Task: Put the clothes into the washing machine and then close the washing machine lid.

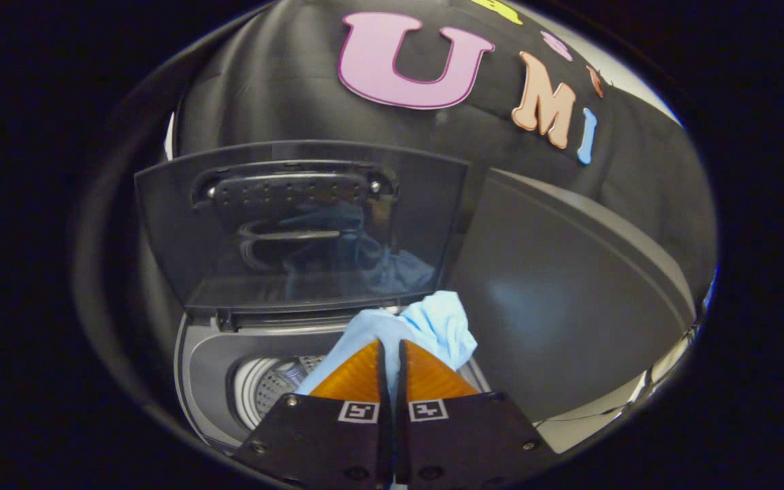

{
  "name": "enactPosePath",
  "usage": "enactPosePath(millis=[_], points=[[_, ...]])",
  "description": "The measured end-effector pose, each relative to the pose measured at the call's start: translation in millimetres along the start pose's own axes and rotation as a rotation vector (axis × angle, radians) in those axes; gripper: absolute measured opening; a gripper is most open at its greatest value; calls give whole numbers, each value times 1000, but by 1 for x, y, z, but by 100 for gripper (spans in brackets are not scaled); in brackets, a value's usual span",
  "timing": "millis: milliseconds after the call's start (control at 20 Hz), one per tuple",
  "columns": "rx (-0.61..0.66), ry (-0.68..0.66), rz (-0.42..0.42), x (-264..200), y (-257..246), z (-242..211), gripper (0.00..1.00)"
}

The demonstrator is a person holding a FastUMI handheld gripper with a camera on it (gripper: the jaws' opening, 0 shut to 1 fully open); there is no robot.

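Here, the gripper (392, 350) is seen nearly pressed together, pinching a light blue cloth (433, 327) between its fingers, held above the washing machine's open drum (266, 388), below the raised lid (297, 224).

The cloth (433, 327) pinched tight in the claw (392, 347) is light blue and plain. The washing machine (569, 299) is dark grey. Its open lid (297, 224) is see-through and smoky dark. The drum (266, 388) inside is shiny silver with tiny dots.
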State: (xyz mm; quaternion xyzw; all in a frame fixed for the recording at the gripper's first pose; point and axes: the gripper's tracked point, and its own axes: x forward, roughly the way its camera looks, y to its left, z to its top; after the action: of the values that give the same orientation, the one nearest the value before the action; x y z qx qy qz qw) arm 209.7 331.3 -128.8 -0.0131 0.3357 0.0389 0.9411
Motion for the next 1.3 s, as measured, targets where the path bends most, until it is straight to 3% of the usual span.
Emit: enactPosePath(millis=[250, 350, 600, 1000, 1300], points=[[58, 60, 66, 16, 32, -35, 6], [98, 14, 104, 17, 42, -27, 18], [120, -99, 147, -1, 51, 16, 71], [185, -337, 189, -44, 43, 148, 71], [177, -372, 267, -24, 47, 216, 73]])
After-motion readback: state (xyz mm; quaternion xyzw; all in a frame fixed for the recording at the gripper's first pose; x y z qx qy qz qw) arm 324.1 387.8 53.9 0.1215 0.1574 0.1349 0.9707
